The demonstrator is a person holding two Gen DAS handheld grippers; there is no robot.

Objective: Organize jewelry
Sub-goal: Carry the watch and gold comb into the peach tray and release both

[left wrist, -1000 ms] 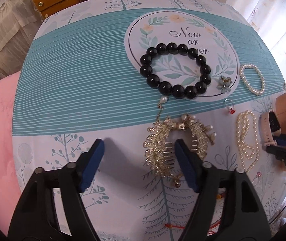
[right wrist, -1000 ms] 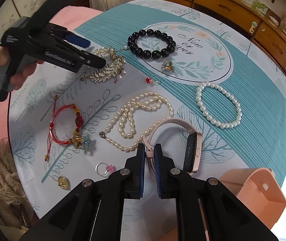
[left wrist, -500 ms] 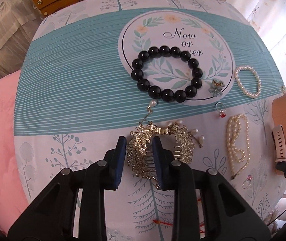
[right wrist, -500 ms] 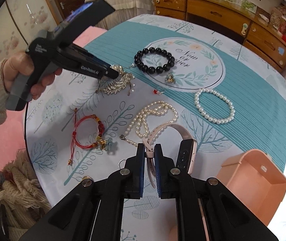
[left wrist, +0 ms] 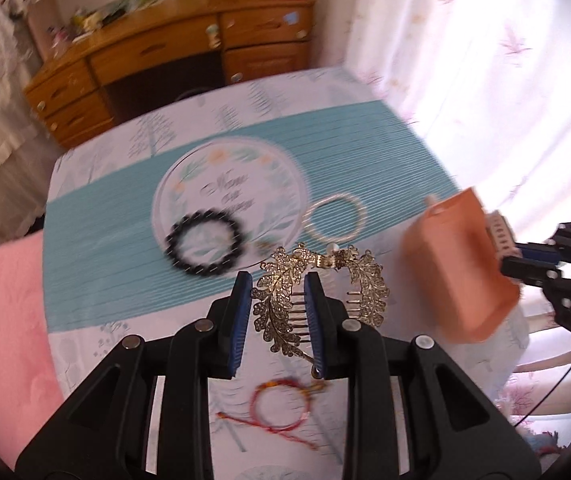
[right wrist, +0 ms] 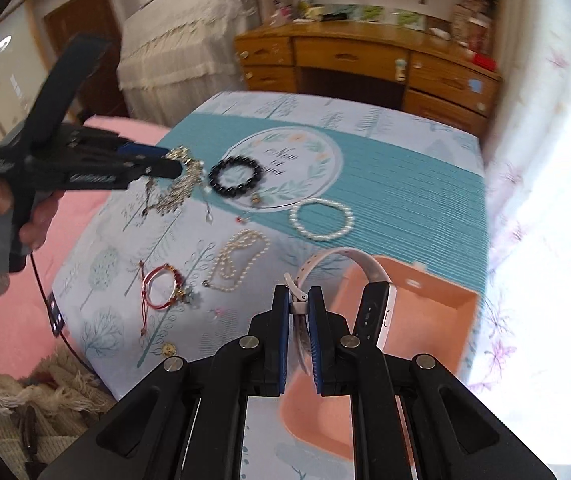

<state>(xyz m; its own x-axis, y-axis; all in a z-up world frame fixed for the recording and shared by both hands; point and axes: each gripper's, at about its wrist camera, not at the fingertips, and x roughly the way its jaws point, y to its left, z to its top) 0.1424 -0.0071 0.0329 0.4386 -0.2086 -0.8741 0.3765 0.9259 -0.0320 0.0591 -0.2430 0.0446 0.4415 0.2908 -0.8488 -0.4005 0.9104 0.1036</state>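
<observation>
Both your grippers carry jewelry above the table.

Your left gripper (left wrist: 277, 320) pinches the gold leaf hair comb (left wrist: 285, 304), lifted clear of the tablecloth (left wrist: 97, 248). Your right gripper (right wrist: 299, 320) clamps the strap of the pink smartwatch (right wrist: 373, 304), hanging over the peach box (right wrist: 441, 304) just beyond its fingertips; blur hides whether the watch touches it.
</observation>
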